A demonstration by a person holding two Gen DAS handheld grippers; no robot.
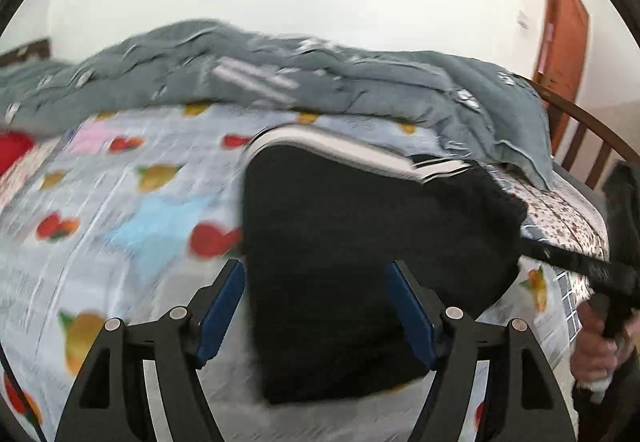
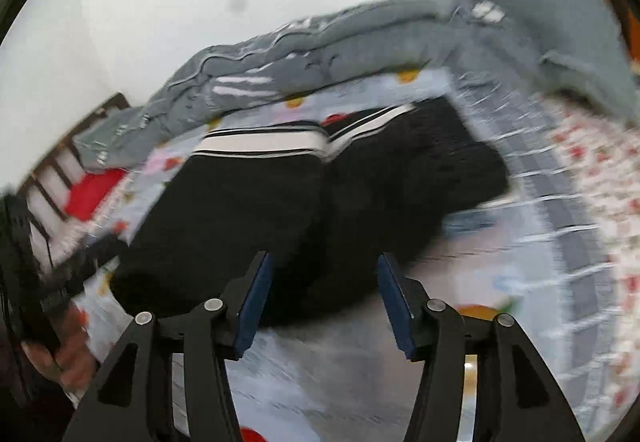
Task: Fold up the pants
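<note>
both tools sit nearest the lens, each with its blue pads spread apart and nothing between them: the left tool point(image 1: 316, 312) hangs released over the near edge of the black pants point(image 1: 360, 242), and the right tool point(image 2: 322, 300) is likewise released just above the same garment. going left to right in the left wrist view, the fruit-print bedsheet point(image 1: 120, 202) fills the near side, then the pants lie as a compact dark block in the middle of the bed, their white-striped waistband point(image 1: 340, 148) on the far edge, with the grey quilt point(image 1: 320, 78) heaped behind, and at the far right a hand point(image 1: 596, 354) grips the other tool's handle beside the wooden bed rail point(image 1: 592, 138). motion blur hides fine creases. judging by the doubled shape, a fold looks just laid down and let go. the next move likely calls for pinching one edge with both tools, lifting evenly, and carrying it across without dragging the lower layer.
</note>
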